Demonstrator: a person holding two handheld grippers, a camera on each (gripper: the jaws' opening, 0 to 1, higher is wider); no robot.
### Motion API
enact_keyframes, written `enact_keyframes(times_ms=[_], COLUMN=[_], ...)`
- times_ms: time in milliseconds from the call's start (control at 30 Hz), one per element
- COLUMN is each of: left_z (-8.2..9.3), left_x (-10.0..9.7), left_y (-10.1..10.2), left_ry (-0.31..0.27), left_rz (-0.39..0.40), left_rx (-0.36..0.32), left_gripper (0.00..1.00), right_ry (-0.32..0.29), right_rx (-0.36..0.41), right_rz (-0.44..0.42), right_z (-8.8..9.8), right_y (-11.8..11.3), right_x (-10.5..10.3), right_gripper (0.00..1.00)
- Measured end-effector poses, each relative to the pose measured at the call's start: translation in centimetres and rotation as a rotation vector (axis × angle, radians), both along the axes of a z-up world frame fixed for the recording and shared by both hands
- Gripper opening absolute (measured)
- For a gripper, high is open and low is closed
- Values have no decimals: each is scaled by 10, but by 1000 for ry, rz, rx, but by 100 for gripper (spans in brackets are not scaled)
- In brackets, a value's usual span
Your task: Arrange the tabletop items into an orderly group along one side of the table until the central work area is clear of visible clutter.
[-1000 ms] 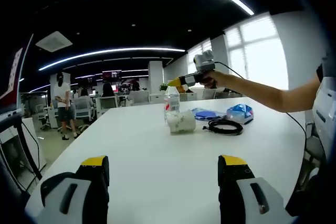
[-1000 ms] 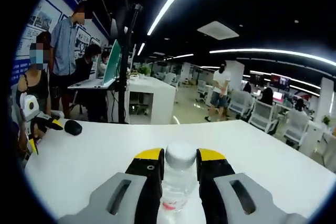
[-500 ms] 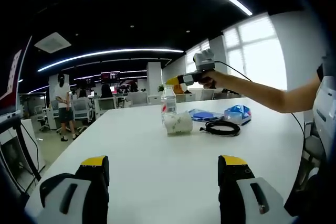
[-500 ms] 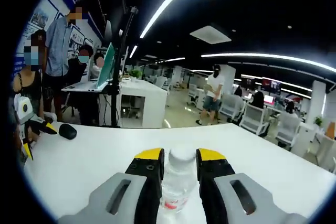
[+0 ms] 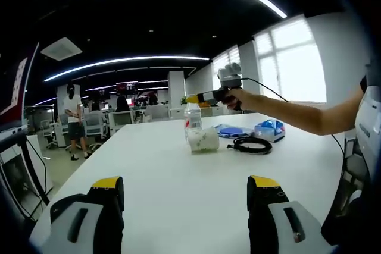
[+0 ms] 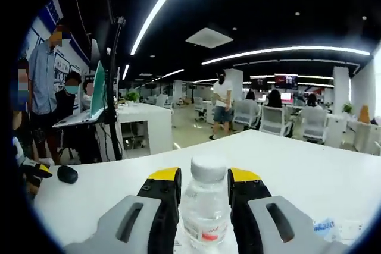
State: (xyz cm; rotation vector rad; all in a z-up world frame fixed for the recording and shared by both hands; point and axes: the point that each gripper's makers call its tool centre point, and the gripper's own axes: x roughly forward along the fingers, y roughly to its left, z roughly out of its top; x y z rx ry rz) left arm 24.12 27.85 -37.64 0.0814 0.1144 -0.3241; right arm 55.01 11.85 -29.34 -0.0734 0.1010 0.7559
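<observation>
Since a second ago the bottle has been carried lower and set closer beside the white cup. The right gripper is clamped on the bottle just below its cap, so it is kept upright for placing. The left gripper is held spread and empty over the bare table. The black cable and blue packets are gathered beside them at the far side, presumably forming the tidy group.

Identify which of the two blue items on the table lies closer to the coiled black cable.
The crumpled blue plastic packet, just behind the cable on its right. The flat darker blue item sits further back, beside the plastic water bottle.
</observation>
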Motion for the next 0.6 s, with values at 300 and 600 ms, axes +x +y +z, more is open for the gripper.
enact_keyframes(times_ms=[300, 600], left_z=[-1, -4], left_x=[1, 0], left_y=[8, 9], left_ry=[-2, 5], left_rz=[14, 16], left_rx=[-7, -12], left_gripper=[85, 85], right_ry=[9, -13], right_rx=[28, 37], right_rz=[-36, -60], right_z=[-2, 0], right_y=[0, 5], right_x=[2, 3], right_gripper=[29, 28])
